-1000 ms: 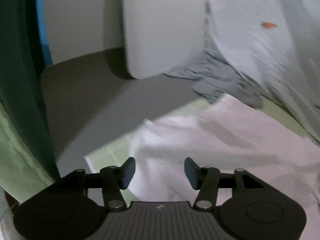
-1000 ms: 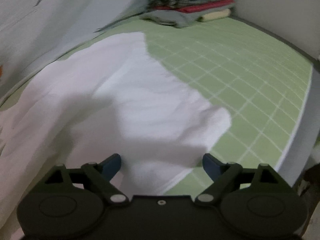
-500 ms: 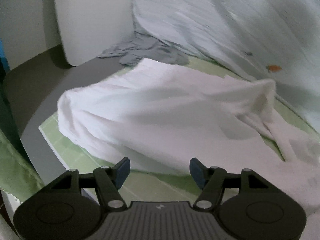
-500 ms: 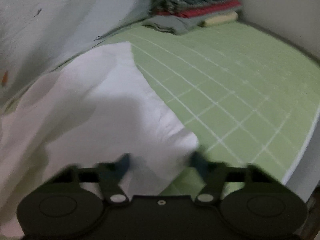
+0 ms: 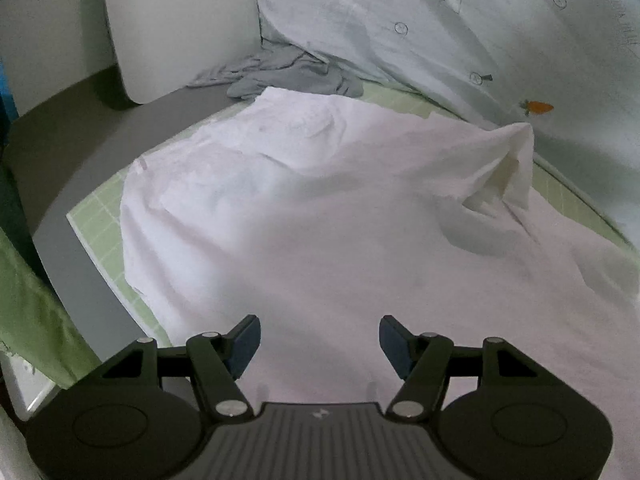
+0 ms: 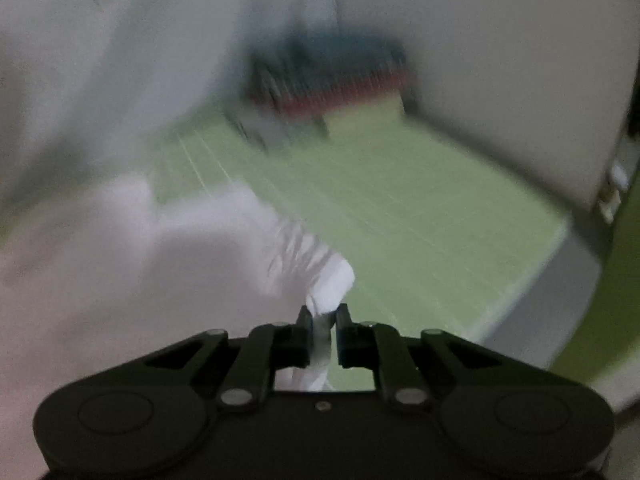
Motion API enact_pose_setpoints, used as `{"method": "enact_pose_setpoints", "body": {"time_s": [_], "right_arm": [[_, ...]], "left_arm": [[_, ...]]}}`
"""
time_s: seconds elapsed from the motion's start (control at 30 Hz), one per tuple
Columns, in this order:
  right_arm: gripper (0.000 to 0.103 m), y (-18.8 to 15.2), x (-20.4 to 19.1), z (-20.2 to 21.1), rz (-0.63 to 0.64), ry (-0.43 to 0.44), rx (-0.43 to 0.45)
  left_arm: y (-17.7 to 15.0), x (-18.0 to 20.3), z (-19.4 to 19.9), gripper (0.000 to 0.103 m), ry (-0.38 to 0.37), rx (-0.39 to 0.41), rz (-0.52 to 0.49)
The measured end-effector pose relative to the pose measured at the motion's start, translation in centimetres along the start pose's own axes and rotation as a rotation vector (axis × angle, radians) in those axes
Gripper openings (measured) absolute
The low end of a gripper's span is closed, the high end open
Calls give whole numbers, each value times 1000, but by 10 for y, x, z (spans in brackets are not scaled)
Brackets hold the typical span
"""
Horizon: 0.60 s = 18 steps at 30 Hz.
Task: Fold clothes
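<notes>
A large white garment [image 5: 320, 200] lies crumpled across the green checked mat [image 5: 96, 216]. One corner of it stands up at the right [image 5: 516, 152]. My left gripper [image 5: 320, 340] hovers open just over the near part of the cloth, with nothing pinched between its blue pads. In the blurred right wrist view, my right gripper [image 6: 323, 320] is closing on a bunched edge of the white garment [image 6: 328, 288], which sits squeezed between the narrow jaws and is lifted off the mat [image 6: 420, 220].
A stack of folded clothes [image 6: 328, 80] sits at the mat's far end. A crumpled grey garment [image 5: 292, 76] lies beyond the white one. A pale blue sheet with carrot prints [image 5: 440, 40] hangs along the back. A white panel [image 5: 180, 28] stands at the left.
The right jaws went from wide open to pinched on the garment's edge, and that view swung toward the folded stack. The left gripper swept sideways over the cloth, staying open.
</notes>
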State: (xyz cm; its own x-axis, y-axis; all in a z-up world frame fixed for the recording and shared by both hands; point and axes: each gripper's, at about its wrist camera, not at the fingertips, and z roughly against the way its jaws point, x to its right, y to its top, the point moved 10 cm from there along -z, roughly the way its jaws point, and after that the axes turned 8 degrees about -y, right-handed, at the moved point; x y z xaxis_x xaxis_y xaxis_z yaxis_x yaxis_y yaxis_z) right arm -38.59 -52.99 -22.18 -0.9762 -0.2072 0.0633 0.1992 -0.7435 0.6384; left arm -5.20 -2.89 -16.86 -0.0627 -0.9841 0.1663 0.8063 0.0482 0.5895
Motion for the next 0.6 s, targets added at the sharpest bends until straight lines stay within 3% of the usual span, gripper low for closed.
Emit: {"method": "enact_pose_setpoints", "body": {"time_s": [0.07,0.17,0.23,0.3,0.33,0.37,0.4,0.5,0.6], "right_arm": [[17,-16,3,-17,-1,-13,-79],[28,-16,1,-18,13,-67,-80],[49,-8,0,-20,-1,-108,-78],[59,3,0,-23,2,-144,-59],[73,9,0,-25,5,-162,-48],[81,14,-1,-24,4,-170,-49],[89,20,-5,-23,5,-162,-34],[100,39,-23,-21,13,-116,17],[103,51,-53,-21,32,-36,47]], "left_arm": [[1,2,2,67,1,6,-21],[1,2,4,69,8,9,-32],[1,1,3,71,9,3,-33],[3,0,1,73,15,-1,-34],[4,1,0,75,18,-1,-33],[5,1,-1,79,21,-1,-33],[7,2,-2,82,21,2,-34],[14,5,-8,88,19,1,-49],[22,11,-18,91,17,-8,-74]]}}
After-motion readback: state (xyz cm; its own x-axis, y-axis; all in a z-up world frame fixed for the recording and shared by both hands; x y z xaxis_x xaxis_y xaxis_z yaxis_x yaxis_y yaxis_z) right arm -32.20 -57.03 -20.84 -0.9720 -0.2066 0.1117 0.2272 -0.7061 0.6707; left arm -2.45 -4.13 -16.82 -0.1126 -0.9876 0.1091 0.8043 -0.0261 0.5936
